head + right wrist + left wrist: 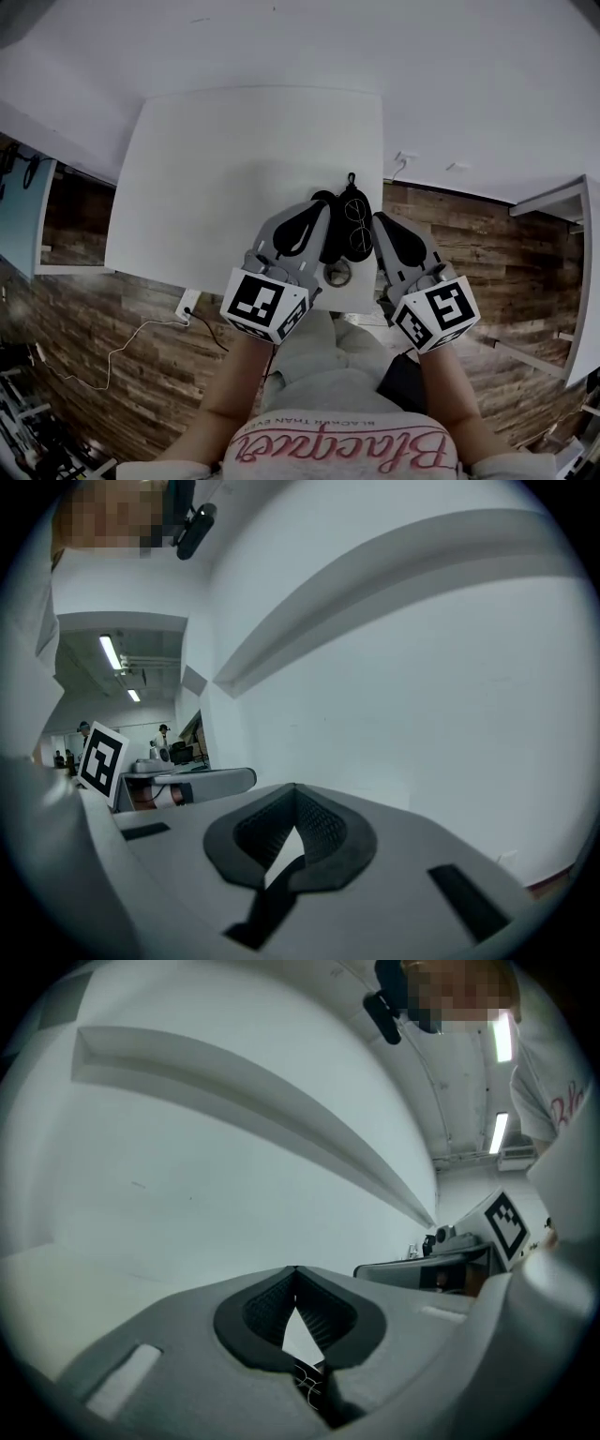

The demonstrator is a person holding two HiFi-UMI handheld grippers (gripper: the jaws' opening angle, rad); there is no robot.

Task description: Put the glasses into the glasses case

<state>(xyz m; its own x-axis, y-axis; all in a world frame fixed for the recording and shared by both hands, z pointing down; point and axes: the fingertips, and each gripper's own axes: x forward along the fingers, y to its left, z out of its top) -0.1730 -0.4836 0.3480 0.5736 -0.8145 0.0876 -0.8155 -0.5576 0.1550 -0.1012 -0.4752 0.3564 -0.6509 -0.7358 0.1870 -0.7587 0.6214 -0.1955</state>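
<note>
A person's left gripper and right gripper hover over the near edge of a white desk, flanking the round-lensed glasses and the black glasses case between them. The glasses lie against the case's right side, outside both grips. Each gripper's own view shows its fingers closed tip to tip, with nothing between them.

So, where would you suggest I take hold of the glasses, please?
Probably the bridge of the glasses, between the two round lenses, coming from above on the right: they seem to lie flat, with the black case close on their left.
</note>
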